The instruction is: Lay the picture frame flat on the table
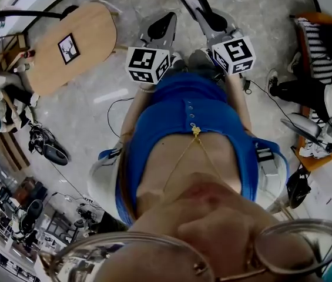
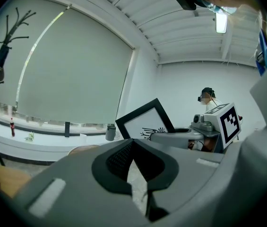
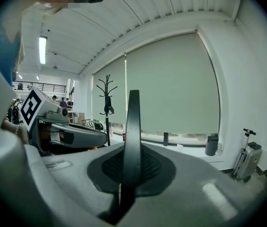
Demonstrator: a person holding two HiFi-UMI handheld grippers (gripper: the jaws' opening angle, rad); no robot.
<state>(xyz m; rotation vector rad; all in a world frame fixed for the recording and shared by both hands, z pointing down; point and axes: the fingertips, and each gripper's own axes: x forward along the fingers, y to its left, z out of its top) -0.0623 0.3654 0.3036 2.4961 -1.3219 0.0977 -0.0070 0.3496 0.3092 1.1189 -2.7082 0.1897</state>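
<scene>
Upright and edge-on, the frame (image 3: 133, 117) sits clamped in the right gripper (image 3: 132, 150), near the top centre of the head view. The table (image 1: 89, 25) lies well off at upper left, nearer the left gripper (image 2: 133, 148), whose jaws meet on nothing. Only the left gripper view shows the frame's printed face; the right gripper view shows a thin black edge.

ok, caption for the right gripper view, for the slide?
Right tongs shut on the black picture frame, seen edge-on, with a shaded window and coat stand behind.
</scene>
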